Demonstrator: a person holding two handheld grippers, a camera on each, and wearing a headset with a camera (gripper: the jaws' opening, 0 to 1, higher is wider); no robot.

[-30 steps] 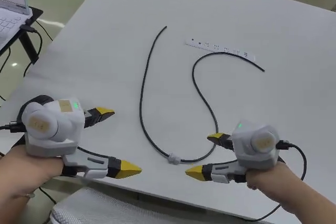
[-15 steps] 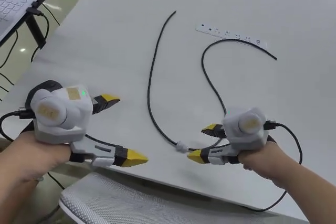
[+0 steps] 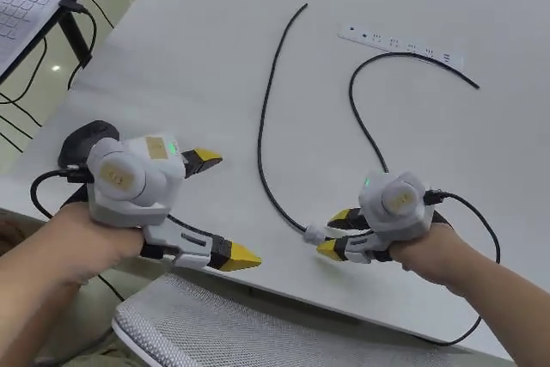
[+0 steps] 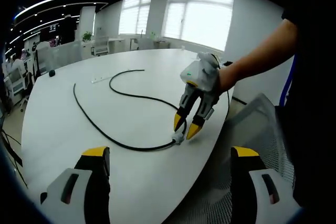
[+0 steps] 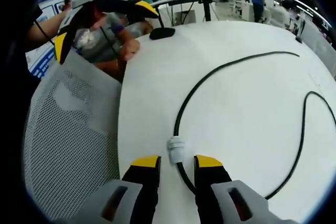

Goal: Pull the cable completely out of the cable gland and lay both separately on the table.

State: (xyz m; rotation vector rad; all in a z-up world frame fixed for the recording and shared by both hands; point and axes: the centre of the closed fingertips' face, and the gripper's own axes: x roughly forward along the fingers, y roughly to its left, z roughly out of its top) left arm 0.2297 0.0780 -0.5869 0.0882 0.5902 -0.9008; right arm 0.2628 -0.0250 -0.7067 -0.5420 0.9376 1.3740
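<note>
White round table carries long black cable, curved; thin white power strip lies near far end. Grey mesh chair back at near edge. Left gripper: jaws wide, apart from cable. Right gripper: jaws narrow, not clamped; small white cable gland sits on cable at tips. Compared with second ago, right gripper is nearer gland.

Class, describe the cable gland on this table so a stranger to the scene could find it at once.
On the big white table, follow the long black cable to its bend by the near edge. There, at the yellow tips of the right gripper, sits the cable gland: a small white collar, the cable's only pale part.
</note>
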